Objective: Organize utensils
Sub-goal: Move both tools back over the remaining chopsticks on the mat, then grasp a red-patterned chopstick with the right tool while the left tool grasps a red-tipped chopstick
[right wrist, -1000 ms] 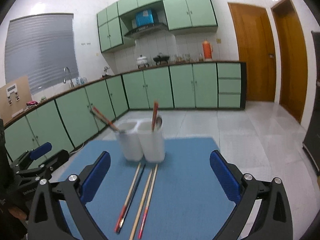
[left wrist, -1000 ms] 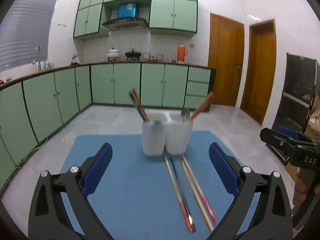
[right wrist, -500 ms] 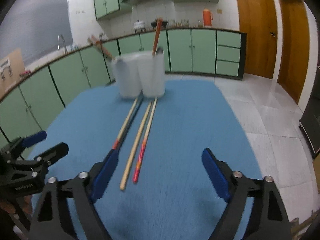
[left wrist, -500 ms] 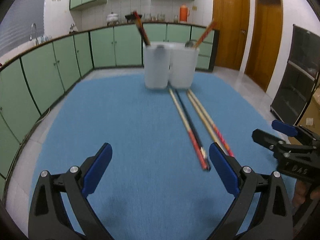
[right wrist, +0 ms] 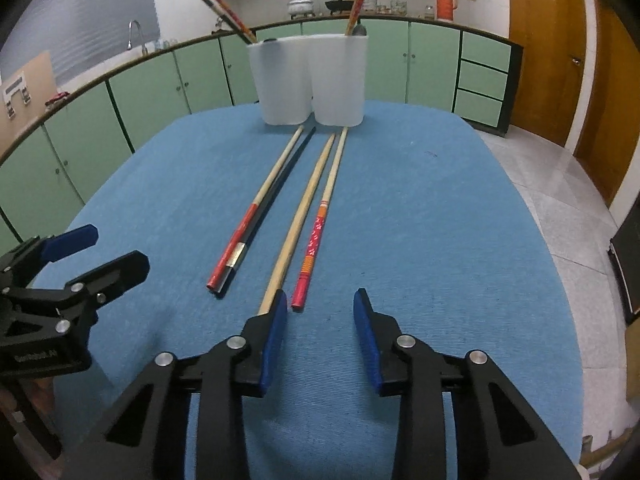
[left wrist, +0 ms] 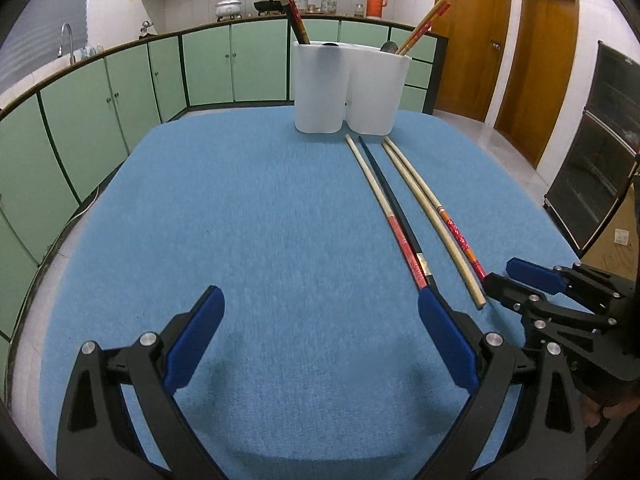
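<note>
- A kitchen with green cabinets (left wrist: 208,68) and wooden doors (left wrist: 468,36); in front, a table under a blue mat (left wrist: 260,220)
- Left gripper (left wrist: 320,340) hangs over the mat's near edge, jaws spread wide, nothing between them
- White two-cup holder (right wrist: 308,80) stands at the mat's far edge, chopsticks leaning out of both cups and a spoon (right wrist: 359,30) in the right one
- Four chopsticks run from the holder's foot toward the near edge: a red-ended one (right wrist: 256,216) touching a black one (right wrist: 276,196), then a gap, then a plain one (right wrist: 300,216) just beside a red patterned one (right wrist: 320,220)
- Right gripper (right wrist: 320,308) sits low at the near ends of the right pair, jaws closing; the plain stick's end is hidden behind the left finger (right wrist: 274,332), the patterned one's end lies just ahead of the gap, pads not pressing on it
</note>
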Available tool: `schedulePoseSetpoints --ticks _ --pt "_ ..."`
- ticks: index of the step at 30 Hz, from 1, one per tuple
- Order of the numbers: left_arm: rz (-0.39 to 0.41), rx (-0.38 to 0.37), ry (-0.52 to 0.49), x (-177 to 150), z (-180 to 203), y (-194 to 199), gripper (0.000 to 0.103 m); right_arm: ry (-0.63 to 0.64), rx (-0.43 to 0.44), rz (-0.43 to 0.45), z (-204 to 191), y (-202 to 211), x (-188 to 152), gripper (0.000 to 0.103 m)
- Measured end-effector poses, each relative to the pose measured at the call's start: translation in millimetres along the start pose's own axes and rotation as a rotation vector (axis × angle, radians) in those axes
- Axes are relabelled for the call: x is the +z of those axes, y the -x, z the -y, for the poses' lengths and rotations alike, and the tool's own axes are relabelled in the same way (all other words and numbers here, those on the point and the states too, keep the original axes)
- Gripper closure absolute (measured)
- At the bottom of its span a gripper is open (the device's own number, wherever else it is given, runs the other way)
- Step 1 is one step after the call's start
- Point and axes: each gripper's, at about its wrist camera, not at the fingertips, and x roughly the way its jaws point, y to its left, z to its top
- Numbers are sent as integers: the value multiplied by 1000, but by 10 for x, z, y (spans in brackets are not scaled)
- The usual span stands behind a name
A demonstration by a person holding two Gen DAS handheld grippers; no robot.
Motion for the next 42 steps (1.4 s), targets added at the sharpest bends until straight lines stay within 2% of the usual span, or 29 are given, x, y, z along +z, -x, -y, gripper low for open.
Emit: schedulePoseSetpoints --ticks 9,11,13,21,30,38,42 --pt "-20 -16 -2 14 80 -43 8 10 -23 -17 -60 -68 52 76" --pt "-26 -23 -4 15 116 -60 8 5 -23 -20 -51 -83 70 89" --pt "-33 -31 -9 18 161 -78 8 -8 -22 -22 -18 -87 82 97" --pt "-84 -28 -68 3 379 -218 9 -44 -10 -17 134 -35 57 97" --pt "-142 -3 -51 17 406 -365 9 -56 2 -10 170 -24 38 97" --pt "-158 11 -63 95 493 -445 9 -67 14 -8 176 -24 34 97" --pt "-148 -14 -79 122 572 -444 22 -76 23 -8 192 -26 34 97"
